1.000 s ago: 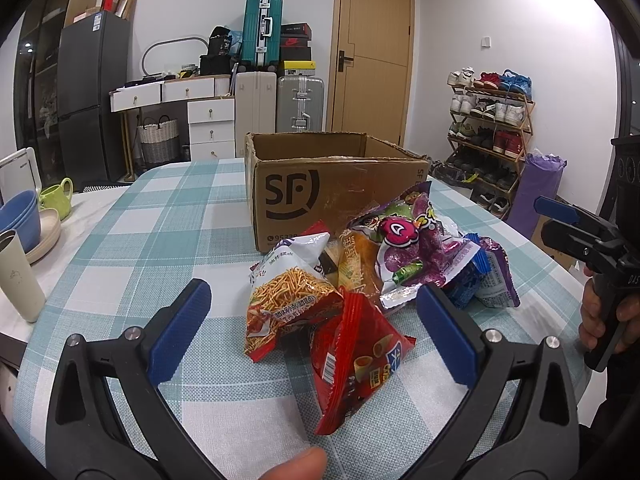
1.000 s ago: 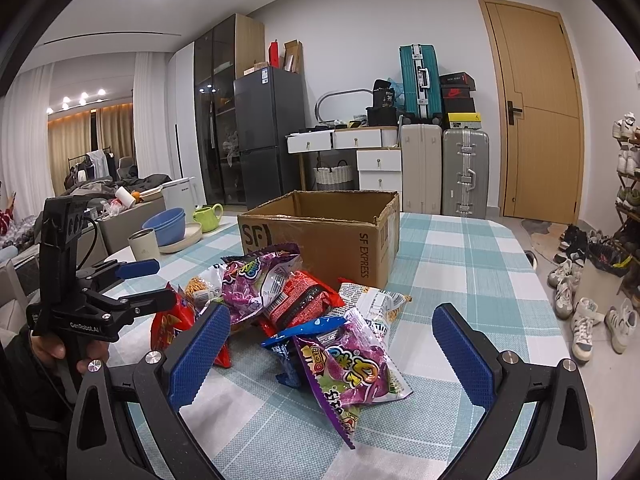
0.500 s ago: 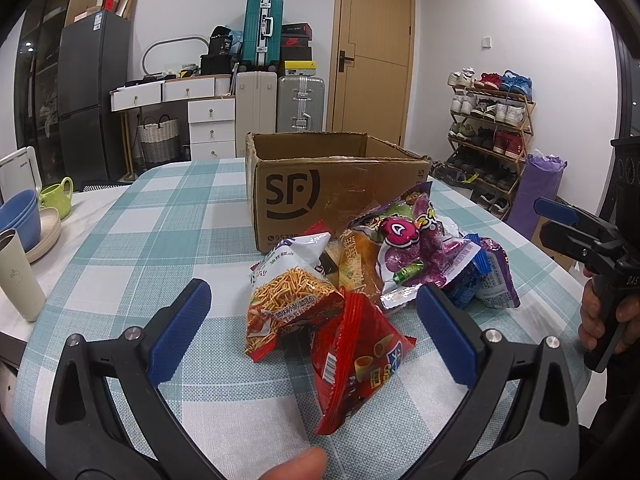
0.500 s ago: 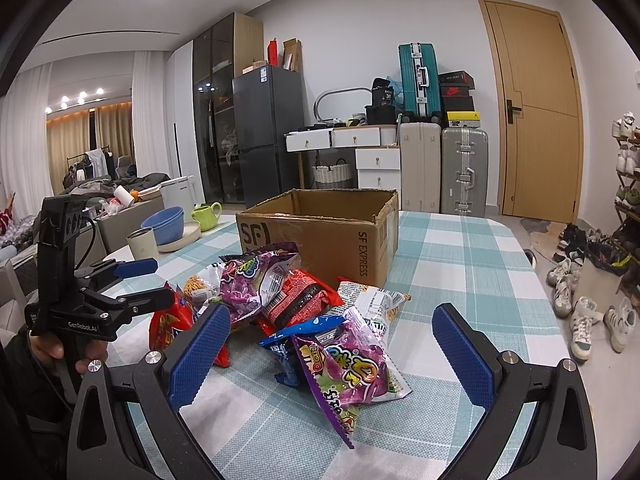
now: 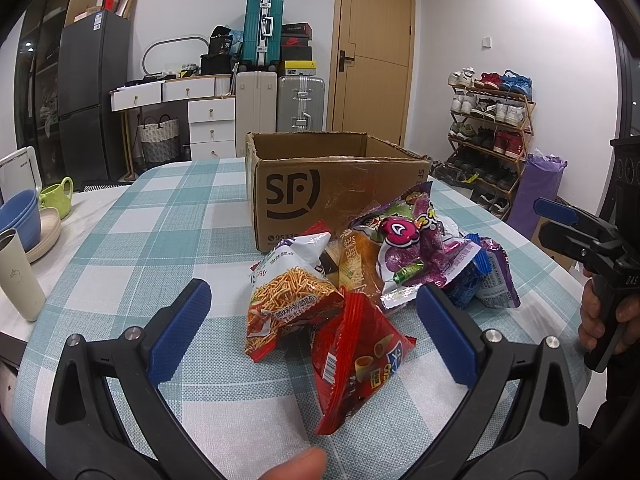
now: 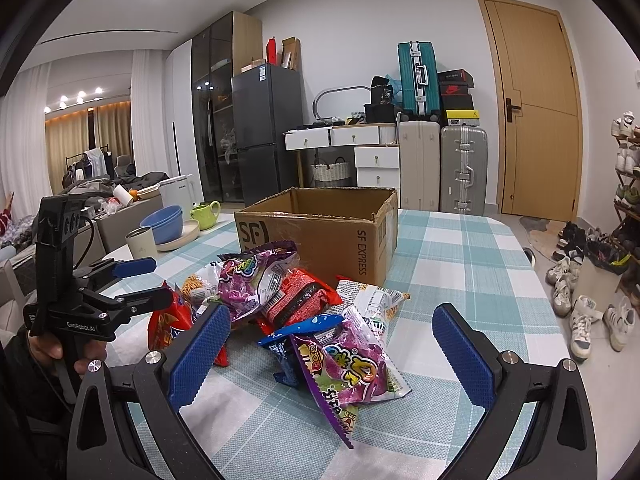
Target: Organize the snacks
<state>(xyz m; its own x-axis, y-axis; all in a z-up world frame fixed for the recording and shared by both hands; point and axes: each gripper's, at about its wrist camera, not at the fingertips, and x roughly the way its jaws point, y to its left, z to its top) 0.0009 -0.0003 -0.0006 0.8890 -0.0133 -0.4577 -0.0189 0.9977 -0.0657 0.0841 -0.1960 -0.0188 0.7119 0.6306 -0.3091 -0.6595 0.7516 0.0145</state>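
Two grippers hang over the checked table (image 5: 132, 240), both spread wide and holding nothing. The left gripper (image 5: 308, 312) has its blue pads (image 5: 180, 332) set far apart; between them, just ahead, lie a red snack bag (image 5: 360, 356) and a bag of orange noodle sticks (image 5: 288, 300), neither touched by a pad. The right gripper (image 6: 332, 344) is equally wide open, its pads (image 6: 200, 356) on either side of a purple candy bag (image 6: 352, 368) and a blue packet (image 6: 292, 344) at the near edge of the snack pile; no pad touches them either. In the right view the left gripper shows at the far left, held by a hand (image 6: 44, 350), with its upper and lower blue tips apart.

The snacks sit in one loose heap on the table, directly in front of an open cardboard box (image 5: 336, 188) printed with SF. A large purple bag (image 5: 412, 248) leans against the box's front face. Cups and bowls (image 5: 20, 220) stand well apart at the table's left edge.

Compared with a second ago, almost nothing differs: both grippers stay open by the same amount, and the heap and box lie as before.
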